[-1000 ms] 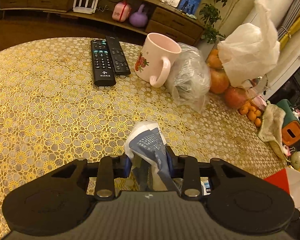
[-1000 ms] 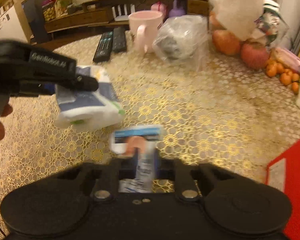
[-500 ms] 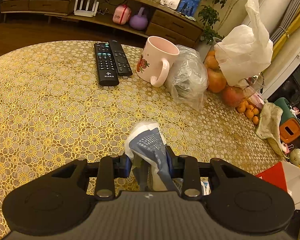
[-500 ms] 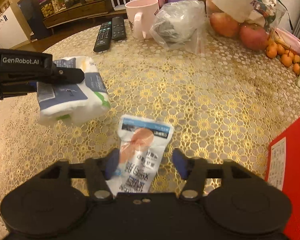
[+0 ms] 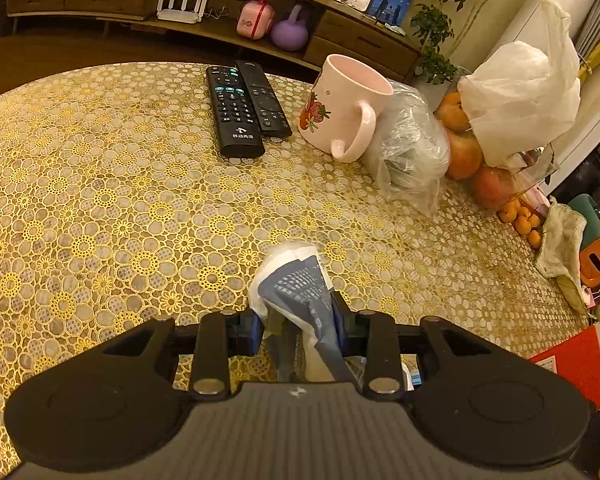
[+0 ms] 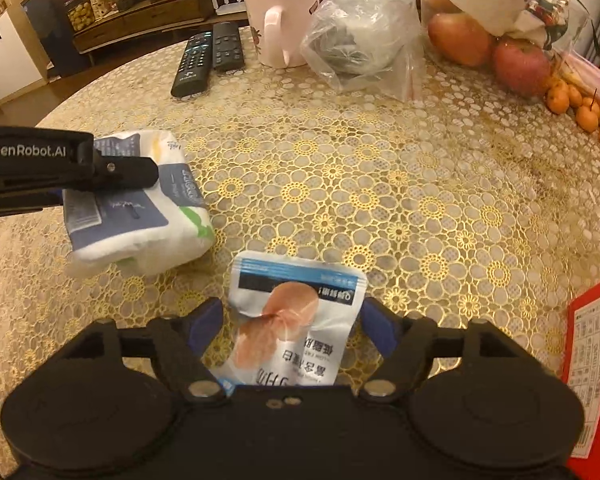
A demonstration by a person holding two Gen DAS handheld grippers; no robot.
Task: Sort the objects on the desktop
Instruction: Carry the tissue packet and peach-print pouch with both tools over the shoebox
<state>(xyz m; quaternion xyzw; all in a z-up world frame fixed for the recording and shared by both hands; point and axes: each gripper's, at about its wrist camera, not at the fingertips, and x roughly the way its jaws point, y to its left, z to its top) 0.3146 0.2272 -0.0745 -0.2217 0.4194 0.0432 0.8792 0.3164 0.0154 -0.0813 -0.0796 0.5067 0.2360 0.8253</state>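
Observation:
My left gripper [image 5: 296,316] is shut on a blue-and-white tissue pack [image 5: 296,280] and holds it just above the table. The same pack [image 6: 140,208] shows in the right wrist view at the left, clamped by the left gripper's fingers [image 6: 112,170]. My right gripper [image 6: 292,316] is open, its blue pads on either side of a white-and-blue snack pouch [image 6: 296,320] that lies flat on the gold floral tablecloth [image 6: 380,200].
Two black remotes [image 5: 240,108], a pink mug [image 5: 344,108], a clear plastic bag [image 5: 412,148], apples [image 5: 464,152] and a white bag [image 5: 524,96] stand at the table's far side. Small oranges [image 6: 580,104] lie far right. A red box [image 6: 592,360] lies near right.
My right gripper has opened and let go of the snack pouch, which now lies on the table. My left gripper still holds the tissue pack and has shifted slightly.

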